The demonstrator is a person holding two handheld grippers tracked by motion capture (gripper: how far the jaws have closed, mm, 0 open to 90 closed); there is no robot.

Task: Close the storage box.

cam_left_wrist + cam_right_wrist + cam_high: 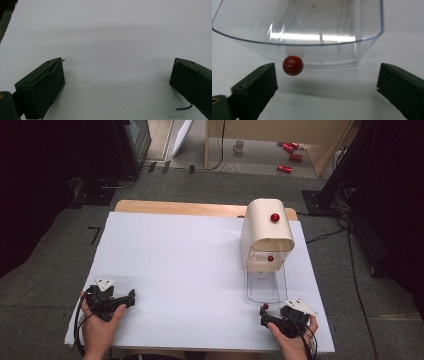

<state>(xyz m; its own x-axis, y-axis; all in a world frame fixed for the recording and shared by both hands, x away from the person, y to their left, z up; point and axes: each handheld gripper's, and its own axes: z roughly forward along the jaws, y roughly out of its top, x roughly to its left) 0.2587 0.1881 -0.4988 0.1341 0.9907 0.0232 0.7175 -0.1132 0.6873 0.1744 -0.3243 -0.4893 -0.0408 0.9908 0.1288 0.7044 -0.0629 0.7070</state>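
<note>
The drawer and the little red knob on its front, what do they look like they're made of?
The drawer looks like clear hard plastic, glossy: the white surface shows through its walls and a bright streak of light reflects along its front. The red knob looks like smooth, shiny plastic or painted wood; small highlights sit on its round surface, but the look alone doesn't settle which.

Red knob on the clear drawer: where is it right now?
In the high view the red knob sits at the near end of the pulled-out clear drawer, just left of the right gripper; its open jaws flank it without touching.
</note>
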